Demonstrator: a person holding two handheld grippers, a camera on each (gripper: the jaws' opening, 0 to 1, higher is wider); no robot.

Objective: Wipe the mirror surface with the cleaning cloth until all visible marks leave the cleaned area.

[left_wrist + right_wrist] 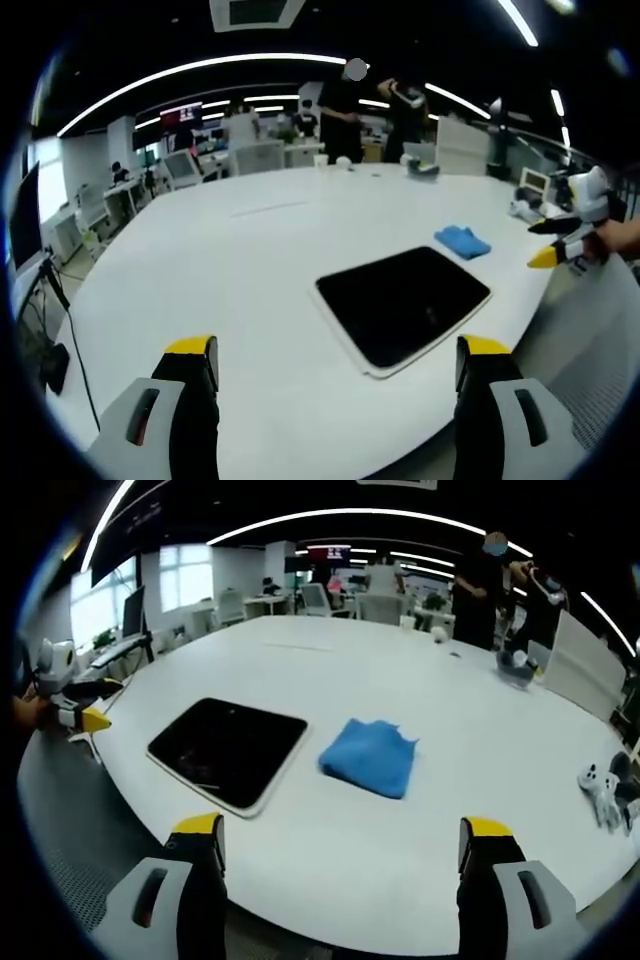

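The mirror (403, 303) is a dark rectangular panel in a thin white frame, lying flat on the white table (230, 260) near its front edge. Just beyond its far corner lies the folded blue cleaning cloth (462, 241). My left gripper (337, 347) hovers open and empty short of the mirror. The right gripper (556, 243) enters from the right, off the table edge, yellow-tipped. In the right gripper view the mirror (228, 750) is left of the cloth (368, 757). My right gripper (341, 827) is open and empty in front of both. The left gripper (85, 718) shows at far left.
Two people (345, 110) stand at the table's far side beside small items (422, 168). A white device (603, 788) lies near the right edge, a dark object (515, 666) farther back. Desks, chairs and monitors (185, 165) fill the room behind. The table rim (330, 920) curves close below.
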